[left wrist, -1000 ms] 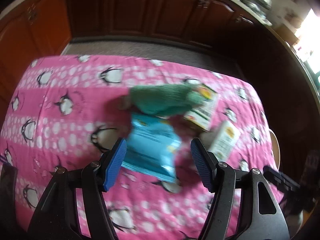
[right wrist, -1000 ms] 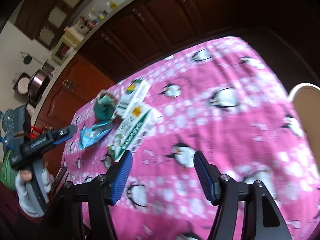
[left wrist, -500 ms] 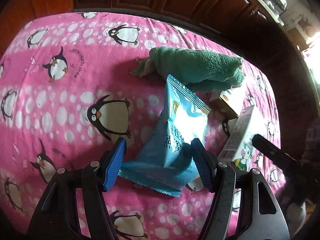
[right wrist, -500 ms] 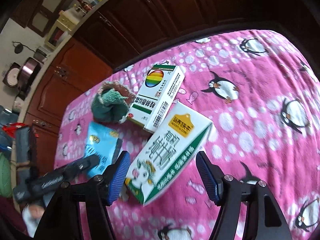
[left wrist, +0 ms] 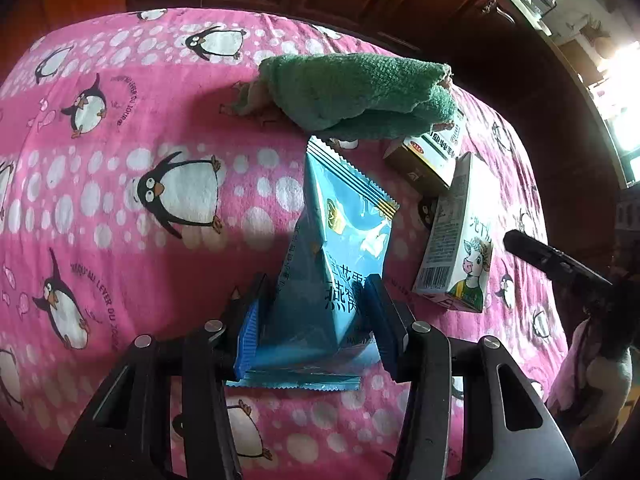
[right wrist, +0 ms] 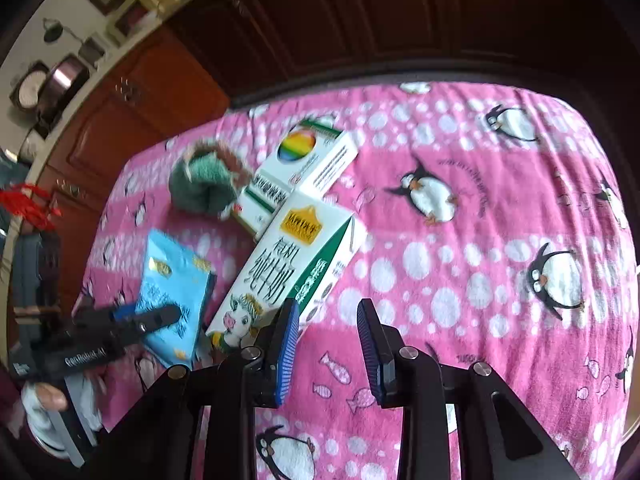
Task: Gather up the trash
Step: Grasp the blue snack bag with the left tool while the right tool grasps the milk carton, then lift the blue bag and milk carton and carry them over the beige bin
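Pink penguin blanket (left wrist: 120, 208) covers the whole surface, white dots and little fish printed between the birds. A green towel (left wrist: 360, 92) sits bunched up on it toward the far side, kinda folded over itself. Behind all that there's a run of dark wood cabinets (right wrist: 132, 112) with metal handles. Up on the counter in the right wrist view there's a clock (right wrist: 30, 88) and a shiny pot (right wrist: 66, 76) next to it. Bright window (left wrist: 624, 92) glare at the right edge of the left wrist view.
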A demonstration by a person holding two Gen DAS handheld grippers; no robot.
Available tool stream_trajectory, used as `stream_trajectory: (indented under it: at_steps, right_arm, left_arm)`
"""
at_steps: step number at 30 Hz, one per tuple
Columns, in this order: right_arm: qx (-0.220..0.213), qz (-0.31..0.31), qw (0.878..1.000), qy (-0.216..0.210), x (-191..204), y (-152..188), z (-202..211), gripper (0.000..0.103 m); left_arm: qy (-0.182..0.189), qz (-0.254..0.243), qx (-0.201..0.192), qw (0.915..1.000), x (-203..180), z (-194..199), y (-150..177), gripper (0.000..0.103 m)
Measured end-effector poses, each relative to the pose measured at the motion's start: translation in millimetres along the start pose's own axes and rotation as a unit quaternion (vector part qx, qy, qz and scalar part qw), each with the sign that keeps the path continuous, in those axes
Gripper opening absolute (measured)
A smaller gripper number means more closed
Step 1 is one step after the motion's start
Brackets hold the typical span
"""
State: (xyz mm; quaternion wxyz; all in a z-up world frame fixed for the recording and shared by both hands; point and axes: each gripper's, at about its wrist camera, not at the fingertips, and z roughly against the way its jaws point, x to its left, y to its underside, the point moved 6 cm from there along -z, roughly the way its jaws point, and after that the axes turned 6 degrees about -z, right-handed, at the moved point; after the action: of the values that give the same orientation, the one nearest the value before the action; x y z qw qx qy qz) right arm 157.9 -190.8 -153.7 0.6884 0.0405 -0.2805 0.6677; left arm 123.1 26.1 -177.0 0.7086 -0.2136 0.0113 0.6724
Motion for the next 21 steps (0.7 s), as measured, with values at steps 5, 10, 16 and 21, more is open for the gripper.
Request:
stream_trajectory:
  at_steps: [5,10,16,21]
  right_arm:
    - [-0.02,-0.036,0.999,0.005,10.3,-4.0,-6.8,0.062]
    - [-0.002,-0.037,0.998,0.042,34.4,-1.4,-44.0,0.068]
    - [0.043,0.077,0.993,0.082,36.5,11.6,-38.0,0.065]
    - [0.097,0.101,0.987,0.083,12.7,21.4,-18.6,0.064]
  left_arm:
    - [-0.004,0.0,-0.009,1.0,-1.4,8.2,6.1,0.047]
    - [-0.008,0.012,-0.015,0.9998,8.9,16.2,13.6,0.047]
    - [-0.004,0.002,-0.012,0.9999,7.7,16.2,16.0,0.049]
    - [-0.001,-0.004,0.003,1.0,-0.7,-0.8,16.2,0.053]
